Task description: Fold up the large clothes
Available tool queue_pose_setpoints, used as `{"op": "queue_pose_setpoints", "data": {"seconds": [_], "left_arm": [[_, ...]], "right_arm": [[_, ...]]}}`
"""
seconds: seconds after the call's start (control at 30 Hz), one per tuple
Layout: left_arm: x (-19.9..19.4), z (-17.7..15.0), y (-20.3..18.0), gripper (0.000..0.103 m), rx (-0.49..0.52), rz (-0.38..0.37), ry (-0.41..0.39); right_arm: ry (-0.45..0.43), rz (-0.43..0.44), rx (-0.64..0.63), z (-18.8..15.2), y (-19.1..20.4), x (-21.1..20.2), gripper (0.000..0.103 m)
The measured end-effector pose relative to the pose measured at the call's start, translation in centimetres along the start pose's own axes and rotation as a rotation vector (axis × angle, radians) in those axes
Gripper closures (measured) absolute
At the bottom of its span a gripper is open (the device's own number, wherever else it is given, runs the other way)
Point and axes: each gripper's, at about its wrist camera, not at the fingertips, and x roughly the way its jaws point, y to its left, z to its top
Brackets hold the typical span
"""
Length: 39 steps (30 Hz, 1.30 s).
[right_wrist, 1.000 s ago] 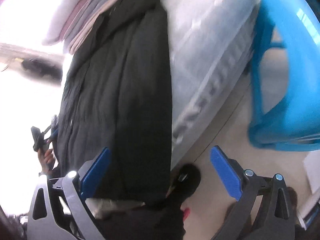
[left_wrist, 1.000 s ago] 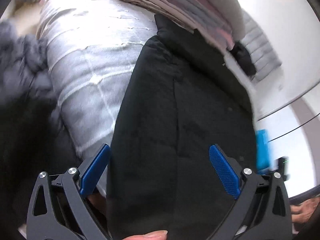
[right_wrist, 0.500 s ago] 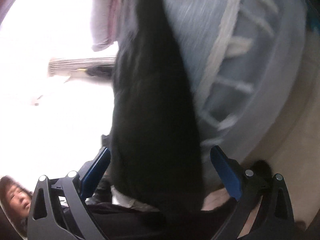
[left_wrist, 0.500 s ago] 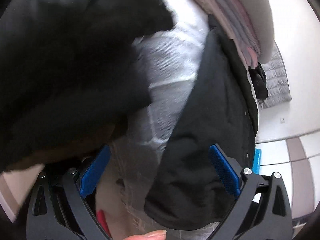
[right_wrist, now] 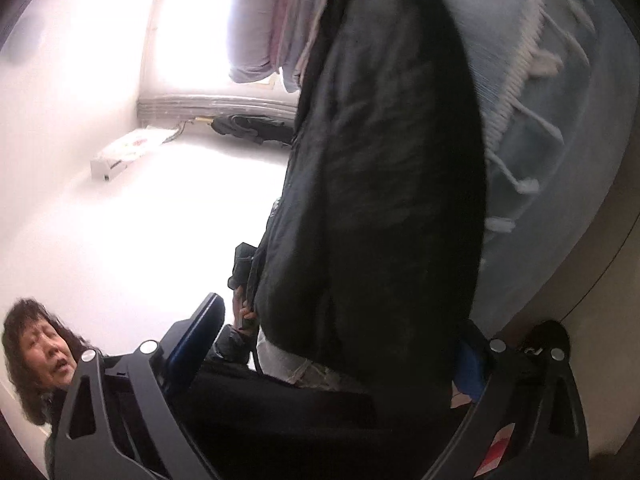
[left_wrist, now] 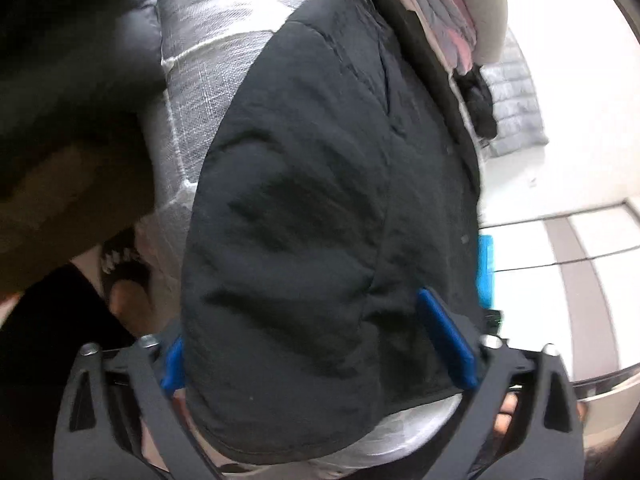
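A large black padded garment (left_wrist: pixel 320 208) lies folded lengthwise on a bed with a grey-white checked cover (left_wrist: pixel 208 64). My left gripper (left_wrist: pixel 316 344) is open, its blue pads on either side of the garment's near end, which bulges between them. In the right wrist view the same black garment (right_wrist: pixel 384 200) fills the middle. My right gripper (right_wrist: pixel 332 344) is open too, its jaws wide around the garment's near end, with the right pad partly hidden behind the cloth.
A stack of folded pink and grey clothes (left_wrist: pixel 448 12) sits at the far end of the bed. Another dark garment (left_wrist: pixel 68 92) hangs at the left. The person's face (right_wrist: pixel 44 352) and a foot in a sandal (left_wrist: pixel 124 276) show. The pale floor (right_wrist: pixel 140 208) lies beyond the bed.
Both grippers have swung and moved in over the garment's near end, so the cloth now lies between the open jaws. The dark garment at the left has moved aside in the left view.
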Motion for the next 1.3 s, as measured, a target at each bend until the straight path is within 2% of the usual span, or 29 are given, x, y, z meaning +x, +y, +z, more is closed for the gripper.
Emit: {"op": "queue_pose_setpoints", "data": {"seconds": [0.07,0.1,0.17,0.27,0.33,0.37,0.43,0.47,0.5,0.6,0.7,0.77,0.83,0.87,0.9,0.93,1.0,1.07,1.1,1.13,1.17,1.3], "left_arm": [[-0.1,0.2,-0.7,0.053,0.024,0.023,0.002],[-0.3,0.2,-1.1,0.059,0.031,0.019,-0.001],[-0.6,0.2,-2.5,0.079,0.066,0.039,-0.008],[-0.9,0.1,-4.8,0.087,0.138,0.101,-0.021],[-1.4,0.0,-5.2,0.087,0.159,0.124,-0.024],[-1.5,0.1,-5.5,0.088,0.162,0.126,-0.025],[-2.4,0.3,-5.1,0.088,0.159,0.123,-0.026],[-2.5,0.4,-5.0,0.088,0.148,0.119,-0.027],[-2.7,0.4,-5.0,0.088,0.128,0.118,-0.025],[-3.0,0.3,-4.5,0.087,0.104,0.103,-0.021],[-3.8,0.3,-4.8,0.087,0.144,0.070,-0.044],[-4.5,0.4,-5.3,0.088,0.156,0.048,-0.062],[-4.8,0.4,-5.6,0.088,0.175,0.054,-0.062],[-4.8,0.4,-5.7,0.088,0.182,0.059,-0.055],[-4.7,0.5,-5.6,0.088,0.183,0.057,-0.042],[-4.5,0.5,-5.3,0.086,0.177,0.063,-0.027],[-4.3,0.5,-4.8,0.085,0.154,0.074,-0.013],[-4.0,0.4,-4.5,0.084,0.141,0.084,-0.005],[-3.8,0.4,-4.6,0.084,0.137,0.096,0.000],[-3.6,0.4,-4.8,0.084,0.135,0.106,0.000],[-3.6,0.3,-5.0,0.084,0.135,0.121,-0.003],[-4.5,0.2,-6.5,0.089,0.162,0.129,-0.045]], "right_arm": [[-0.004,-0.019,-0.027,0.0,0.8,-0.2,0.016],[-0.013,-0.023,-0.038,0.1,1.1,-0.4,0.023],[-0.027,-0.037,-0.056,-0.7,2.1,0.5,0.033],[-0.029,-0.061,-0.075,-1.2,2.4,0.8,0.037],[-0.014,-0.098,-0.068,-1.3,1.3,2.0,0.038],[-0.011,-0.110,-0.064,-1.3,1.2,2.3,0.043],[-0.019,-0.153,-0.079,-1.3,1.3,2.5,0.058],[-0.025,-0.171,-0.086,-1.3,1.5,2.4,0.072],[-0.031,-0.173,-0.094,-1.7,1.5,2.1,0.080],[-0.067,-0.164,-0.155,-2.2,3.7,0.7,0.085],[-0.066,-0.157,-0.218,-1.9,6.6,0.4,0.085],[-0.050,-0.142,-0.233,-1.4,7.3,0.0,0.085],[0.002,-0.103,-0.218,-0.8,7.3,0.4,0.079],[0.031,-0.113,-0.216,-0.5,7.2,1.1,0.066],[0.064,-0.126,-0.202,-0.3,6.7,1.7,0.046],[0.086,-0.150,-0.195,-0.2,6.1,2.2,0.040],[0.104,-0.232,-0.175,-0.2,4.9,3.1,0.039],[0.114,-0.256,-0.139,-0.4,3.9,3.7,0.041],[0.115,-0.279,-0.145,-0.4,3.8,4.0,0.056],[0.103,-0.308,-0.155,-0.5,3.9,4.1,0.065],[0.090,-0.323,-0.161,-0.4,4.0,3.9,0.082],[0.032,-0.355,-0.213,0.3,6.7,3.4,0.091]]}}
